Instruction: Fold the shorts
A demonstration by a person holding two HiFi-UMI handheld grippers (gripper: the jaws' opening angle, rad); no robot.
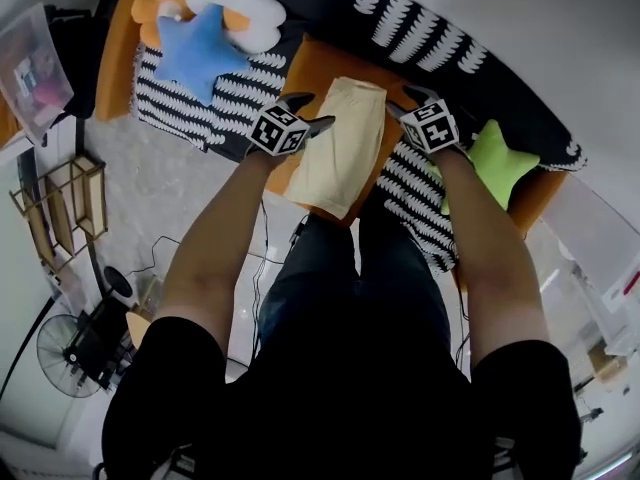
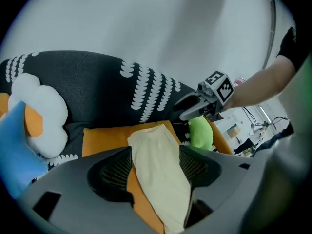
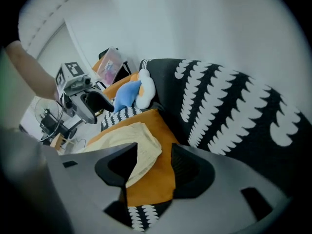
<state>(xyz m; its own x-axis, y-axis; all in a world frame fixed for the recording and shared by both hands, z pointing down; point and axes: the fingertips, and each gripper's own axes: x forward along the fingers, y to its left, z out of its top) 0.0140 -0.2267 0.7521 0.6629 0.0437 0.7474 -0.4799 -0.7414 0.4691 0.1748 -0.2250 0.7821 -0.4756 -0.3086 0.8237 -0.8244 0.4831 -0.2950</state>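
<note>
Cream ribbed shorts [image 1: 343,146] lie oblong on orange cushion [image 1: 318,66]; left tongs [image 1: 311,111], right tongs [image 1: 407,102] gape.

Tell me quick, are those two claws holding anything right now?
Left gripper: open, gripping nothing; the cream shorts lie beyond its jaws.
Right gripper: open, empty; the orange cushion shows beyond its jaws.

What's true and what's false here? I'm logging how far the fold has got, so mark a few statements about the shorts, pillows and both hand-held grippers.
The shorts lie on an orange cushion. True.
The left hand-held gripper is clamped on the shorts. False: its jaws stand apart.
The right hand-held gripper is open. True.
The green star pillow lies on the shorts. False: it lies apart from them, further right.
</note>
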